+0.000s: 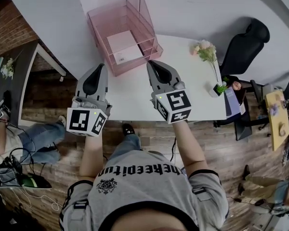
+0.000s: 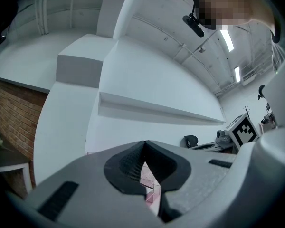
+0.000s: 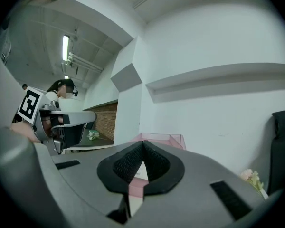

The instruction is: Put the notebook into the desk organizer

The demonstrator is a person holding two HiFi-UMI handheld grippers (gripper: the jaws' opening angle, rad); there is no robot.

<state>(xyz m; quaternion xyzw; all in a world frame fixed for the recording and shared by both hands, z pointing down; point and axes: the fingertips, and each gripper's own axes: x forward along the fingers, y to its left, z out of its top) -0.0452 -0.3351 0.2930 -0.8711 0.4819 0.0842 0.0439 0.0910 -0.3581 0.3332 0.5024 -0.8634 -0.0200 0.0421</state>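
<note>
Desk organizer: pink desk organizer [image 1: 100, 19] stands on the far left part of the white table [image 1: 195, 97]; its tall back wall is on the far side and its low tray faces the person.
Contents: 1 white notebook [image 1: 124, 47] lies flat in the low front tray, inside the rim, with a small dark mark near its near edge.
Task's thing: the notebook is already in the organizer, and neither tool touches it.
Left gripper: the left gripper [image 2: 143, 145] has its 2 jaws pressed together at the tips with nothing between them; pink mesh shows through the slit behind the pads.
Right gripper: the right gripper [image 3: 143, 144] is also pressed together and empty, and it points level at the organizer's pink rim.
Positions: in the head view both tools are over the near half of the table, the left near the organizer's near left corner and the right by its near right corner.
Edges: the table's near edge runs under the 2 marker cubes; its left edge lies just beside the organizer.
Open room: bare tabletop stretches right of the right gripper.
Right end: flowers [image 1: 205, 49] and a small pot [image 1: 220, 87] stand near the table's right edge, well apart from the organizer.
Beyond: a black chair [image 1: 243, 44] stands off the far right corner.
</note>
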